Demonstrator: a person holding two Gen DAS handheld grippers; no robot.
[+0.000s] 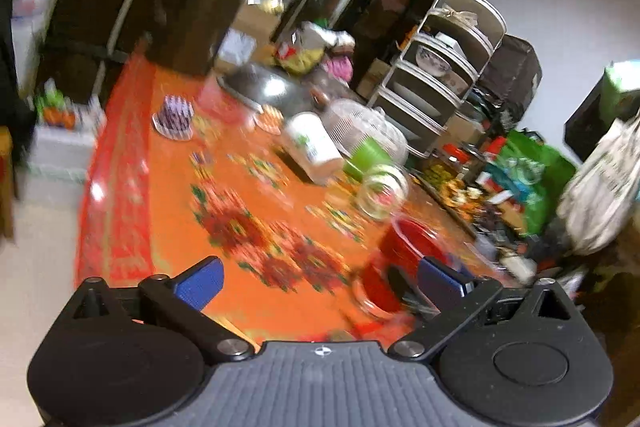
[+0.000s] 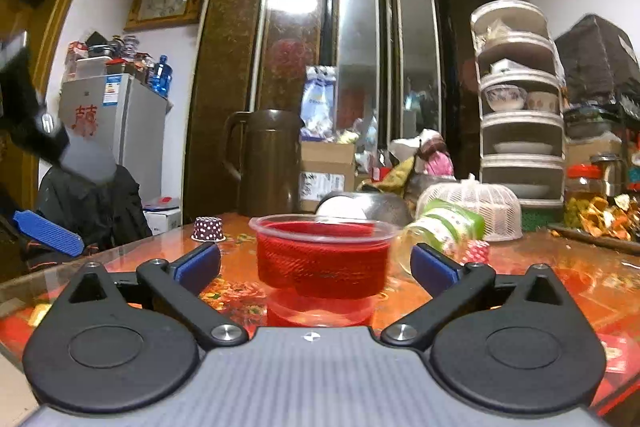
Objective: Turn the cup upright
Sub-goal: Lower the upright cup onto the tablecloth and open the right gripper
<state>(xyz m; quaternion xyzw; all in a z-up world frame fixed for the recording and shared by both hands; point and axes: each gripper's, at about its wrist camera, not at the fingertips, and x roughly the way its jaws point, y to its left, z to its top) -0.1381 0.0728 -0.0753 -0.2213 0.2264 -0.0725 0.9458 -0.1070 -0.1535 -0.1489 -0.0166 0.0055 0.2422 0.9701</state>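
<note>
Orange floral tablecloth [image 1: 168, 163], red cup [image 2: 322, 259] upright between spread right tool [image 2: 316, 263], left tool [image 1: 320, 281] spread, blurred.

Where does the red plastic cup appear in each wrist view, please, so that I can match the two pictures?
Left wrist: the red plastic cup is at lower right, blurred, beside the right fingertip.
Right wrist: the cup stands upright at centre, between the open fingers.
Shared landmark: the white mesh food cover.

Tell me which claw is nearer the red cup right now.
Right. The right claw is open with the red cup standing between its fingers, rim up. The left claw, also open, is off to the side; the cup sits by its right finger.
</note>
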